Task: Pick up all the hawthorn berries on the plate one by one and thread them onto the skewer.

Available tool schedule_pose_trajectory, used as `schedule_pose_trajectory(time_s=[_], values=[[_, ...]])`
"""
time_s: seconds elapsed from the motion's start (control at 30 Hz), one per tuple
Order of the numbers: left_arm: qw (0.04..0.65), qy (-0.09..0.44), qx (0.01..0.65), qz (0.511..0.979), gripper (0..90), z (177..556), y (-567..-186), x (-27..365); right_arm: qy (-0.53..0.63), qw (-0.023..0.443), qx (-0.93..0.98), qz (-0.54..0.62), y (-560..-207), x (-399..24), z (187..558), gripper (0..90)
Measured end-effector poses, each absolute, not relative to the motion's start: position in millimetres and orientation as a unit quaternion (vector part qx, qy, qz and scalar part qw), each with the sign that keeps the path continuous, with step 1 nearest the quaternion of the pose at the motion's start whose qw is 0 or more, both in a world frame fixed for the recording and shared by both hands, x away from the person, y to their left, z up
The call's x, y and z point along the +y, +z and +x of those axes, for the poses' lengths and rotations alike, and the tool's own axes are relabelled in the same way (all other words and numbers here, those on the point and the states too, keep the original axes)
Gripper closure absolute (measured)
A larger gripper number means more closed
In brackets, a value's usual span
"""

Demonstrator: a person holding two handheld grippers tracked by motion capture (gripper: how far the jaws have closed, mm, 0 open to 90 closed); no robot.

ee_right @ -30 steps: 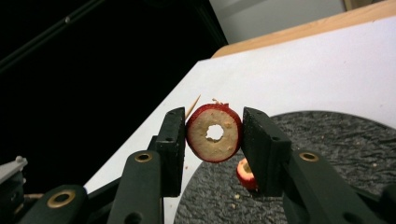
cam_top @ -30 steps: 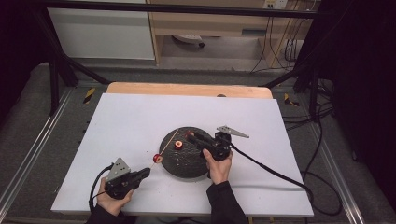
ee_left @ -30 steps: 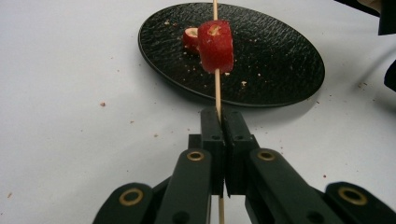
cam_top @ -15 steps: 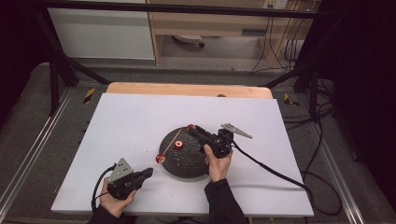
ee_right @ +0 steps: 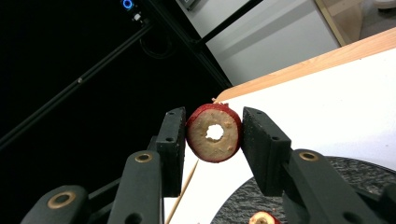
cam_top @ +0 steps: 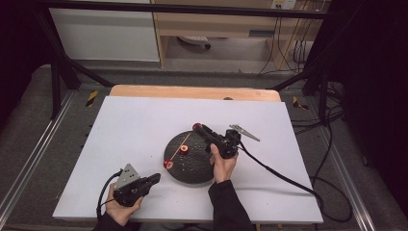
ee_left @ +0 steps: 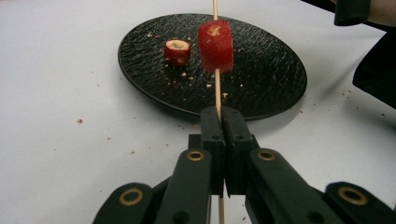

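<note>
Hawthorn slice [ee_right: 214, 133], cored, sits clamped in my right tongs [ee_right: 211, 140]; my left tongs [ee_left: 219, 140] pinch the skewer [ee_left: 216, 88], 1 piece [ee_left: 215, 45] already threaded ahead. Next I'd line hole with tip.

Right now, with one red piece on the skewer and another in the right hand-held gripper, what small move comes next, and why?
Probably bring the right hand-held gripper toward the skewer tip and line up the hole in its cored red slice with it. The left hand-held gripper is shut on the skewer, which already carries one red piece; the slice is not threaded yet.
</note>
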State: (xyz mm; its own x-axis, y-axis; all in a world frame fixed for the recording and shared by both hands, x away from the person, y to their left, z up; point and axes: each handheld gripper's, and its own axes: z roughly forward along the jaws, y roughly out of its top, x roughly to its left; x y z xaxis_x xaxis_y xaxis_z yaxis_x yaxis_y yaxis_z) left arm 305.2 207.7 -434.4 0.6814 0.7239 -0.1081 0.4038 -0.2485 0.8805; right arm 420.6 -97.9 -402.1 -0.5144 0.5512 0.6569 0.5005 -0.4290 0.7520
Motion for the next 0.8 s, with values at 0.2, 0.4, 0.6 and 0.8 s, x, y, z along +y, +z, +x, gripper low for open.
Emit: schedule_pose_trajectory(time_s=[0.2, 0.4, 0.6, 0.8], values=[[0.497, 0.163, 0.366, 0.77, 88.3, 304.8, -434.5, 204.7, 0.696, 0.016, 0.519, 0.496, -405.1, -96.1, 422.2, 61.3], [0.497, 0.16, 0.365, 0.771, 88.3, 304.3, -435.2, 201.1, 0.7, 0.011, 0.512, 0.498, -408.9, -93.6, 422.2, 61.3], [0.498, 0.158, 0.366, 0.77, 88.3, 304.1, -435.4, 199.8, 0.704, 0.008, 0.505, 0.5, -410.8, -92.1, 421.6, 61.3], [0.498, 0.157, 0.367, 0.77, 88.3, 304.2, -435.6, 199.3, 0.705, 0.004, 0.503, 0.499, -412.4, -90.9, 421.3, 61.3]])
